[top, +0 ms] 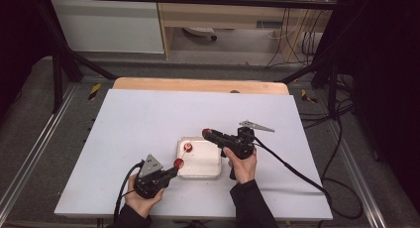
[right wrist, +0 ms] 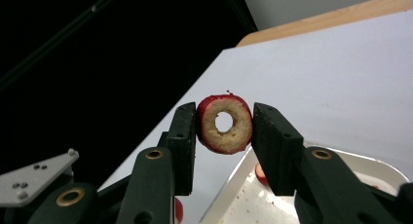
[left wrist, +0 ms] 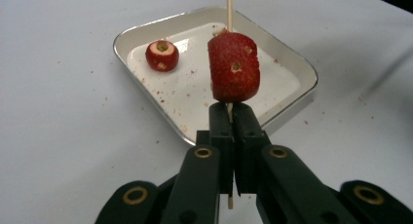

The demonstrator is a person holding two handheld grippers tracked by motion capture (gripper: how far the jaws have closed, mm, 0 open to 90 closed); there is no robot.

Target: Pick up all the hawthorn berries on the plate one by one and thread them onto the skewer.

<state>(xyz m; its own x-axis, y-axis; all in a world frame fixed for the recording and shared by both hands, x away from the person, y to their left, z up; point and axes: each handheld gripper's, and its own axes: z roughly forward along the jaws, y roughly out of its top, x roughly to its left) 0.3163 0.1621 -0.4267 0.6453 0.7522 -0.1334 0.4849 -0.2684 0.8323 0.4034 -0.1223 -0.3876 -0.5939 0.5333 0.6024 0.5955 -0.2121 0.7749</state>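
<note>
Left gripper (top: 174, 166) low at tray's (top: 210, 172) near-left corner, fingers (left wrist: 221, 131) clenched on skewer (left wrist: 229, 9) bearing red fruit piece (left wrist: 234, 66). Right gripper (top: 205, 133) held level above tray's far edge, fingers (right wrist: 183, 131) grasping cored fruit ring (right wrist: 224, 123). Second piece (left wrist: 161, 55) lying in tray on bench (top: 138, 119).

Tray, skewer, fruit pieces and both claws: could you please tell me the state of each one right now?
Left claw: shut on skewer.
Skewer: upright, run through one fruit piece.
Skewered piece: sits just above the left claw's tips.
Right claw: shut on ring piece, held above the tray.
Ring piece: cored, hole through the middle.
Loose piece: lying in tray, cored.
Tray: flat on table, speckled with crumbs.
</note>
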